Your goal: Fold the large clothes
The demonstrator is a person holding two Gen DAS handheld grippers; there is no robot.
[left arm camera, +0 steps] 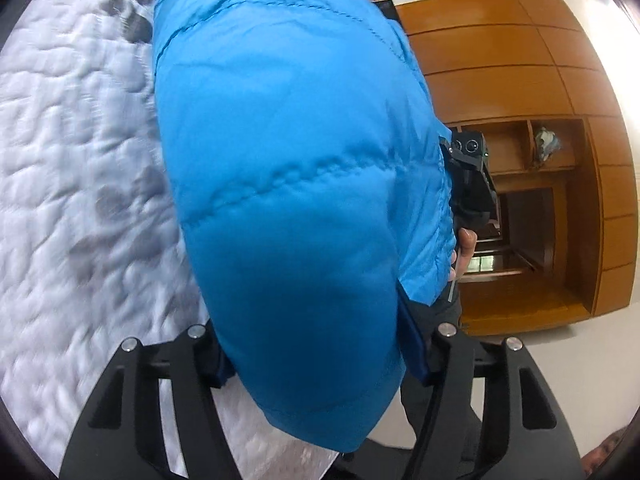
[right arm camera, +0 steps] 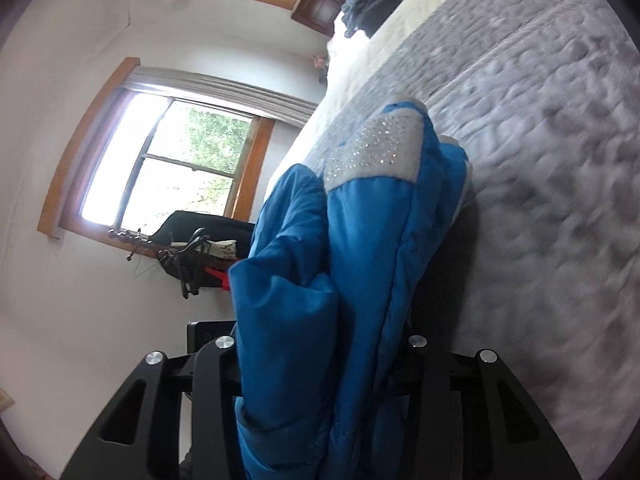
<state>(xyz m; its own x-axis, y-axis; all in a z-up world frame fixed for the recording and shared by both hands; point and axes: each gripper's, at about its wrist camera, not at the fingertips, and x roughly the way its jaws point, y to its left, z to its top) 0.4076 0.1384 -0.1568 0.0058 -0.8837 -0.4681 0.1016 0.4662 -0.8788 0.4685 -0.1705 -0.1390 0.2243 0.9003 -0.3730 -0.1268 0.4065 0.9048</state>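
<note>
The puffy blue jacket (left arm camera: 288,184) blocks the way ahead; the grey bedspread (left arm camera: 72,168) lies bare beside it.

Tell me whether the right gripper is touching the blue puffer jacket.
Touching. The right wrist view shows the blue puffer jacket bunched between the right gripper fingers, fabric pressed against both.

The jacket (left arm camera: 288,184) is bright blue with stitched quilting lines; a white patch (right arm camera: 376,148) studded with small silver sparkles sits on it. The bedspread (left arm camera: 80,184) is pale grey with a puckered, mottled darker-grey pattern. Both grippers are black with silver pins. The wall cabinet (left arm camera: 520,80) is orange-brown wood. The window frames (right arm camera: 80,152) are matching brown.
</note>
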